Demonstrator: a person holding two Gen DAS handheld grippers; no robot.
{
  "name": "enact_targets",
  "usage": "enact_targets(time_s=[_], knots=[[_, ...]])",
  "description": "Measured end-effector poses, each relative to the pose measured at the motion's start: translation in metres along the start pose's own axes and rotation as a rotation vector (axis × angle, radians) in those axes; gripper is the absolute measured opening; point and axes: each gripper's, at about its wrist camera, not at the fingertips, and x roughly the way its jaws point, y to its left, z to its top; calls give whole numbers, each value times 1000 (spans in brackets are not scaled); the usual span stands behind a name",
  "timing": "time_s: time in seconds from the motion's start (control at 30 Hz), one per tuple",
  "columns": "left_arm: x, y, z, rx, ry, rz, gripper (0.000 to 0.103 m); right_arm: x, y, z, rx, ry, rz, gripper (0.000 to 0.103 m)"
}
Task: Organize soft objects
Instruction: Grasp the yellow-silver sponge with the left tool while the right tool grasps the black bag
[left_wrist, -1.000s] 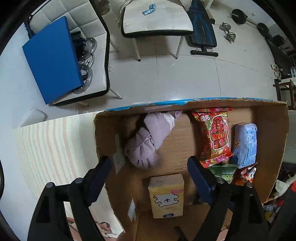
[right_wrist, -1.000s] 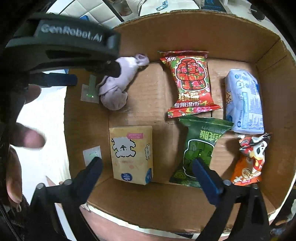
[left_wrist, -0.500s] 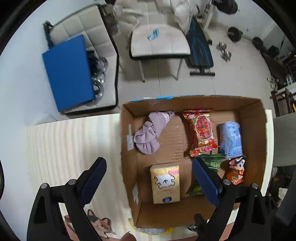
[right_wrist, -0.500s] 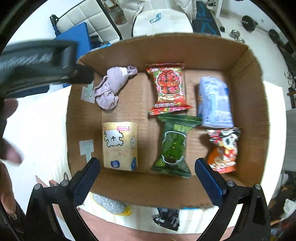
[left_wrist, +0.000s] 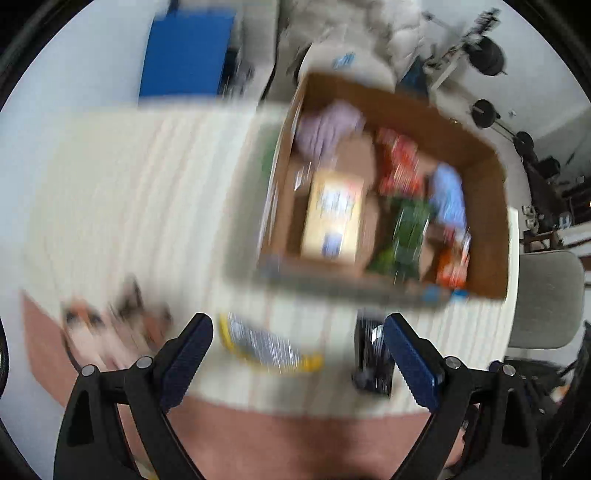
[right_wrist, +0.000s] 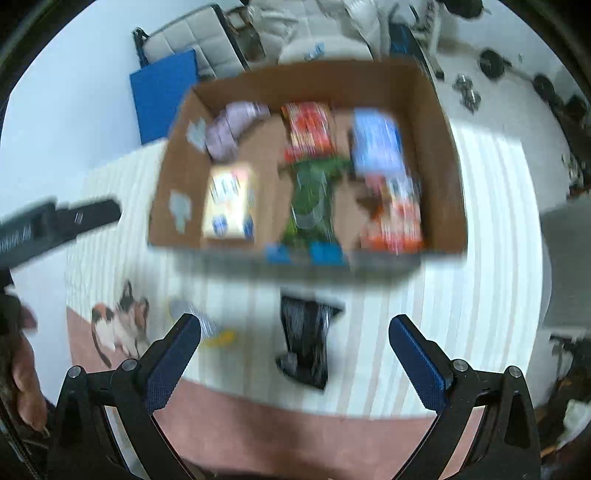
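Snacks lie blurred in open cardboard box (right_wrist: 439, 122) beside lilac cloth (right_wrist: 229, 129).

Striped cream tablecloth (right_wrist: 480, 258) with pink border and a cat print (right_wrist: 118, 325). Blue board (right_wrist: 162, 92) leaning by a white padded chair (right_wrist: 207, 40). Weight plates (left_wrist: 487, 55) on floor. Grey chair (left_wrist: 546, 299) at right edge.

Striped cream tablecloth (right_wrist: 480, 258) with a pink border covers the table; on it sits the cardboard box (right_wrist: 439, 122), a black pouch (right_wrist: 304, 343), a yellow-edged packet (left_wrist: 262, 347) (pretty blurry).
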Motion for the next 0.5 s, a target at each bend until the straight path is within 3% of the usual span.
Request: enact_targets(time_s=[0.07, 0.13, 0.23, 0.3, 0.5], knots=[[29, 19, -22, -91, 82, -47, 94, 18, -11, -18, 45, 40, 27, 103], [57, 39, -38, -189, 151, -90, 83, 41, -21, -29, 88, 83, 40, 103], [90, 61, -49, -297, 227, -145, 77, 71, -28, -38, 125, 113, 48, 102], [104, 71, -50, -348, 240, -150, 77, 87, -28, -38, 134, 123, 44, 98], [138, 88, -48, -484, 282, -212, 77, 115, -27, -31, 156, 133, 25, 97]])
